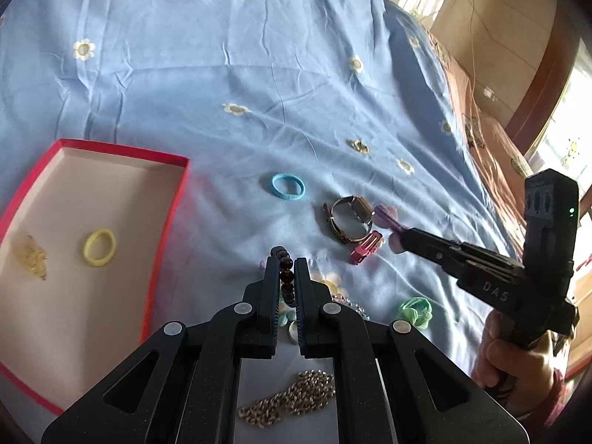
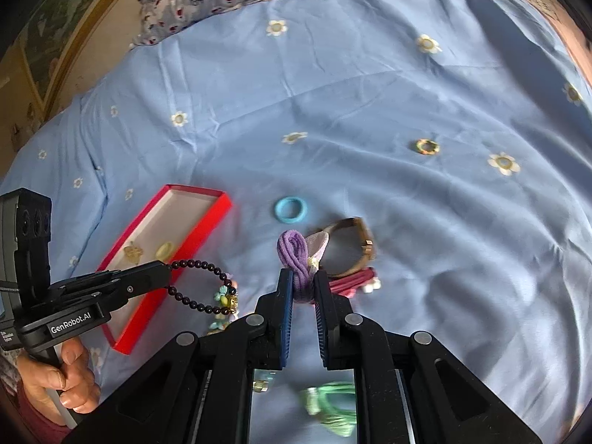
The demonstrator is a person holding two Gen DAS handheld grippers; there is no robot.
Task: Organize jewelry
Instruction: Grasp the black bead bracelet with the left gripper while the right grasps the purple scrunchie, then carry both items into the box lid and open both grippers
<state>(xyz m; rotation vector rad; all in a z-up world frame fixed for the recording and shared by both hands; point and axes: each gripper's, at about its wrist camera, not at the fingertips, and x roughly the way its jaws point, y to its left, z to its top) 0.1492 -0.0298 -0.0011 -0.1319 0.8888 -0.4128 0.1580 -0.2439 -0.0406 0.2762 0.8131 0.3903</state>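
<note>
The left gripper pinches a dark bead bracelet lifted just right of the red box, while the right gripper pinches a purple hair tie just before the watch.

Blue flowered bedsheet, red box, blue hair tie, watch, chain
</note>
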